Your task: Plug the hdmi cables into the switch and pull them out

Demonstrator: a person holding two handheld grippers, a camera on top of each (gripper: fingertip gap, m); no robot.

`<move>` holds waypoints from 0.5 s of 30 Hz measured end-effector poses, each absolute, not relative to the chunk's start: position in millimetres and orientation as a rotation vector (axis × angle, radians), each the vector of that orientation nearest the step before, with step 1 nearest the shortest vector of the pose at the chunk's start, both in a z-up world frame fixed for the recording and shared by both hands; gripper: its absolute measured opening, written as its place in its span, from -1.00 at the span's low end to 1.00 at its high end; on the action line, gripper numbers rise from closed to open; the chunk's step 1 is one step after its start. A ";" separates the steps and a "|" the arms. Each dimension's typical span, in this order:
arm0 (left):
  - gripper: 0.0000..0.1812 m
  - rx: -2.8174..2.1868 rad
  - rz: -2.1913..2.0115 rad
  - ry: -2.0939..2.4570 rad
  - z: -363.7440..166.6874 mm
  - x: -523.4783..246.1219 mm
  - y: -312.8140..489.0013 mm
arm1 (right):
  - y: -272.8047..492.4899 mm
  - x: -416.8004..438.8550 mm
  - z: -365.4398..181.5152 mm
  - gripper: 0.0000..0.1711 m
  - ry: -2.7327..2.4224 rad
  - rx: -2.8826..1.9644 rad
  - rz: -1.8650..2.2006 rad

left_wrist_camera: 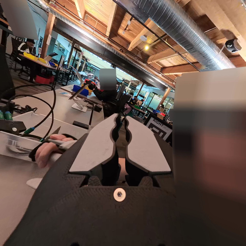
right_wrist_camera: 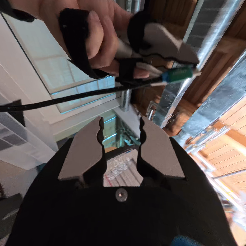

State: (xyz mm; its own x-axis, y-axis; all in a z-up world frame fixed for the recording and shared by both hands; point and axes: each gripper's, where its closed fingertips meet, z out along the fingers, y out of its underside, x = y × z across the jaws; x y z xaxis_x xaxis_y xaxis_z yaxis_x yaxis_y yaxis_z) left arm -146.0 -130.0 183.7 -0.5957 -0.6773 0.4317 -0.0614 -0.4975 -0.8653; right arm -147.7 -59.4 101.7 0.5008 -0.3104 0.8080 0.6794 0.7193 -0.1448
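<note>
A grey table (left_wrist_camera: 63,110) filled the left wrist view. The left gripper (left_wrist_camera: 121,120) was clamped on a green HDMI plug (right_wrist_camera: 179,73), raised in the air. The right gripper (right_wrist_camera: 121,123) stood apart, empty, below the plug's black cable (right_wrist_camera: 66,97).

My left view is evenly bright: daylight through the far windows (left_wrist_camera: 157,101), a ceiling lamp (left_wrist_camera: 146,47) glowing yellow. Straight beams bow toward the edges. Close up, my hand (left_wrist_camera: 49,150) and the table (left_wrist_camera: 16,199) go soft. My right view smears with motion blur, with white glare along its right edge.
</note>
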 end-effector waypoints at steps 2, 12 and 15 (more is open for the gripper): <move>-0.93 -1.124 -2.095 1.285 183.4 -146.1 -129.0 | -53.7 -134.7 102.1 -0.39 -0.806 -0.539 -0.557; -0.93 -1.129 -1.757 1.161 187.0 -151.2 -82.8 | -46.2 -83.1 118.7 -0.42 -0.653 -0.629 -0.533; -0.94 -1.134 -1.779 1.156 187.8 -153.7 -79.7 | -43.3 -76.2 120.2 -0.42 -0.616 -0.675 -0.436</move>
State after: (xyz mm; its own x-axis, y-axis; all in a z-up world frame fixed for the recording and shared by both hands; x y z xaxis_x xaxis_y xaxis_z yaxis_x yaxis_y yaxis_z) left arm -153.7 -79.7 187.8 -0.3542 -0.8909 0.2843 0.1024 -0.3391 -0.9352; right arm -76.2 -43.3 120.2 0.7386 -0.1745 0.6512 0.5560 0.7040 -0.4419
